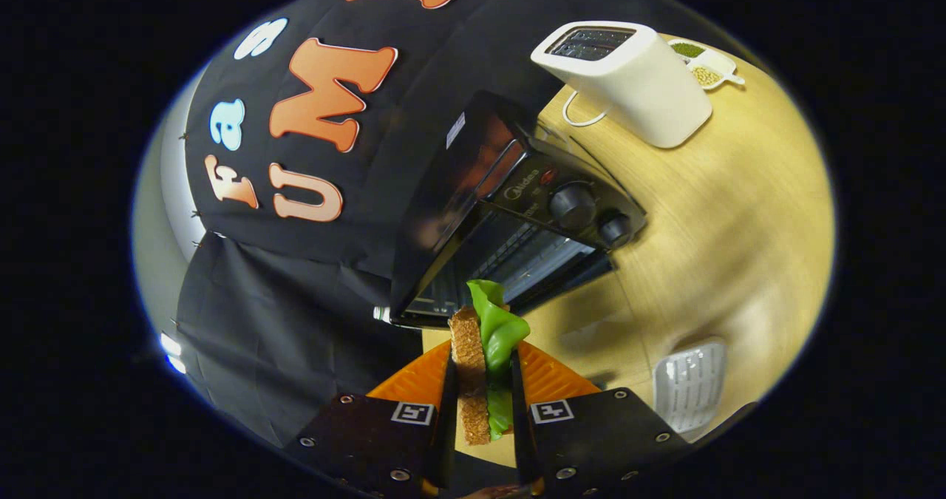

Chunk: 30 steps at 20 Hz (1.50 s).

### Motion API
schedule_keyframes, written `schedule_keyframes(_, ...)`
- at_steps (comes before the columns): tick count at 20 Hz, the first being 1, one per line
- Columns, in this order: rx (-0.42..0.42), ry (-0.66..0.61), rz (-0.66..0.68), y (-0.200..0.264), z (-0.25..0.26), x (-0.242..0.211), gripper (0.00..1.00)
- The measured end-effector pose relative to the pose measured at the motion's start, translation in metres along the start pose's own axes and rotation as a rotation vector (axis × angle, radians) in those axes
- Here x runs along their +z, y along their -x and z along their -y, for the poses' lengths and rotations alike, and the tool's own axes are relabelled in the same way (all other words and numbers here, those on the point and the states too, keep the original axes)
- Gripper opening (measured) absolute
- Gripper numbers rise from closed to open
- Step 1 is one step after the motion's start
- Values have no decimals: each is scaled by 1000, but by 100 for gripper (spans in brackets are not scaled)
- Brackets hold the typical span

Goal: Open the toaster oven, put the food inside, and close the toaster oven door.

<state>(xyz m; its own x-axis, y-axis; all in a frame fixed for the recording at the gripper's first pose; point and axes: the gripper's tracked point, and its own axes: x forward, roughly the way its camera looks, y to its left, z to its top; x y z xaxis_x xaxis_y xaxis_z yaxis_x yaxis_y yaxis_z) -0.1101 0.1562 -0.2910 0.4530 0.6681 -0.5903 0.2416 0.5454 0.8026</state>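
The oven [510, 218] looks already open — its door seems dropped forward, with the rack inside showing past it — so the step in hand is the carry: getting the food in. The jaws are closed on the sandwich [480, 366], a slice of brown bread with a green leaf beside it, both fingers [448, 410] pressing its flat sides. It stands on edge between them, its top end poking out ahead of the tips toward the oven's mouth.

The sandwich hangs just in front of the oven's opening, above the desk [739, 211], not yet inside. The view is tilted, so the oven appears rolled to one side.

Next move, as I judge it: level the gripper [480, 418], push forward through the mouth, and lower the food onto the rack before letting go — the leaf is floppy and could catch on the frame.

Beyond the oven stands 1 white toaster [635, 77], with a small dish [706, 66] behind it.
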Motion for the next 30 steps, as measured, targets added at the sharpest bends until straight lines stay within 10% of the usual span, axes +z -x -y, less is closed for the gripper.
schedule_keyframes(12,85,-135,230,-99,-14,21,33)
schedule_keyframes(21,-47,-53,434,-137,7,47,35)
schedule_keyframes(30,-298,334,436,-107,23,55,93)
